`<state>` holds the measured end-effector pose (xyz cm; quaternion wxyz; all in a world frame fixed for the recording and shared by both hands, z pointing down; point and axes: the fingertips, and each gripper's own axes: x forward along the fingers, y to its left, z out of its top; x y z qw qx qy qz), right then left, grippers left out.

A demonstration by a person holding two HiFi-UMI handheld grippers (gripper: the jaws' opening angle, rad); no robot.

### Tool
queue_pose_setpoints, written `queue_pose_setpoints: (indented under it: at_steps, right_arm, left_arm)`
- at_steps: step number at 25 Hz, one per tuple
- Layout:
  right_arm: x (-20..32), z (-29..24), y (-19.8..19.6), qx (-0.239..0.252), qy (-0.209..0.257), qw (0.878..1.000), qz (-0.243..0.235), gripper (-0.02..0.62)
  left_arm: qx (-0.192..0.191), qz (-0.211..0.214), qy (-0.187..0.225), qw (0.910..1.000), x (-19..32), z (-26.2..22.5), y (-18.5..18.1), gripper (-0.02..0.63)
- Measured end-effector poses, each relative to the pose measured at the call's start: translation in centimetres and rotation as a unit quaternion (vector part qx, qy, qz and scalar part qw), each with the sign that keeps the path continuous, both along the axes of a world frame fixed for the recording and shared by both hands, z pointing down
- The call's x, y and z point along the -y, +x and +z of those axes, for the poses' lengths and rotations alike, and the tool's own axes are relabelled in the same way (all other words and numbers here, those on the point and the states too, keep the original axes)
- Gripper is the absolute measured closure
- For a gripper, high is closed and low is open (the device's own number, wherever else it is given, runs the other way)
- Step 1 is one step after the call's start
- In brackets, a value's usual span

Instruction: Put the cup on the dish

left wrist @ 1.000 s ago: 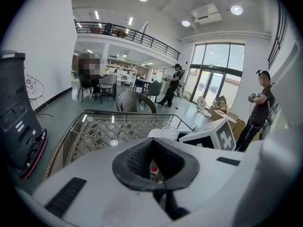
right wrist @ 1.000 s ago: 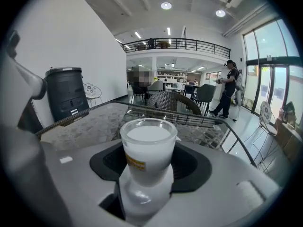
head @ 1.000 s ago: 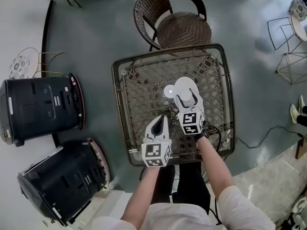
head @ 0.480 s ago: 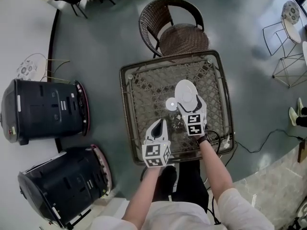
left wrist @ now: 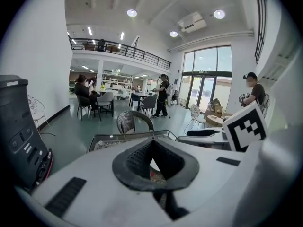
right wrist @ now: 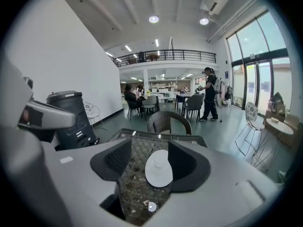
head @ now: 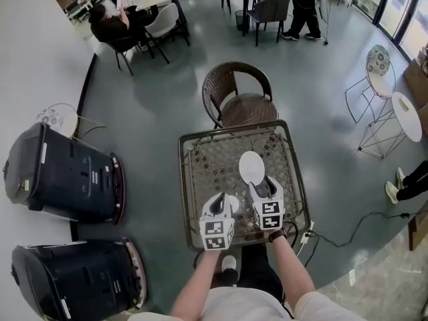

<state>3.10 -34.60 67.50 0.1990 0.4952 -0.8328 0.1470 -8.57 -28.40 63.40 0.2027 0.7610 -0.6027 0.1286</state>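
Observation:
A white dish [head: 251, 167] lies on the wicker-and-glass table [head: 200, 146]. In the right gripper view a small pale cup [right wrist: 160, 160] stands upright on the dish [right wrist: 159, 175]. My right gripper [head: 261, 187] hangs above the table on the near side of the dish. It is open with nothing between its fingers [right wrist: 150, 146], and its jaws have just been closing. My left gripper [head: 218, 202] hovers beside it to the left with its tips together [left wrist: 152, 144] and nothing in them. The cup is too small to make out in the head view.
A small white round thing [right wrist: 151, 206] lies on the table nearer me than the dish. A wicker chair [head: 237, 95] stands at the table's far side. Two black bins [head: 63, 176] [head: 67, 279] stand on the left. A cable [head: 348, 231] runs over the floor at right.
Both grippers have risen off the table and drawn back toward me. The right one has left the dish. The head view now takes in more of the room.

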Motion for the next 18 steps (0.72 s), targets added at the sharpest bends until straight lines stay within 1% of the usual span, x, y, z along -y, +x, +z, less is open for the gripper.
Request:
queue_pose_setpoints:
  at_steps: [3, 5, 8, 12, 15, 17, 18]
  right_arm:
    - [-1.7, -4.2, -1.0, 0.003, 0.050, 0.999, -0.001, 0.382]
    - [-4.0, -6.7, -1.8, 0.003, 0.070, 0.998, -0.002, 0.407]
    - [-7.3, -10.8, -3.2, 0.023, 0.100, 0.995, -0.009, 0.434]
    - [-10.1, -16.4, -5.8, 0.053, 0.158, 0.985, -0.037, 0.497]
    - [-11.5, -20.2, -6.8, 0.084, 0.189, 0.978, -0.037, 0.539]
    - [-12.4, -22.4, -7.2, 0.093, 0.211, 0.972, -0.038, 0.585]
    - [-12.8, -23.3, -7.4, 0.095, 0.219, 0.970, -0.038, 0.595]
  left_arm:
    - [0.004, 0.006, 0.036, 0.9993, -0.3, -3.6, -0.3, 0.603]
    - [0.010, 0.010, 0.057, 0.9983, -1.6, -5.8, -0.7, 0.603]
    - [0.008, 0.016, 0.083, 0.9964, -3.5, -8.7, -1.3, 0.603]
    - [0.001, 0.013, 0.116, 0.9932, -4.9, -11.7, -2.6, 0.604]
    - [0.002, 0.013, 0.137, 0.9905, -5.9, -13.7, -3.5, 0.603]
    - [0.001, 0.015, 0.149, 0.9887, -6.7, -15.0, -3.9, 0.603]
    - [0.002, 0.016, 0.156, 0.9876, -7.0, -15.7, -4.0, 0.603]
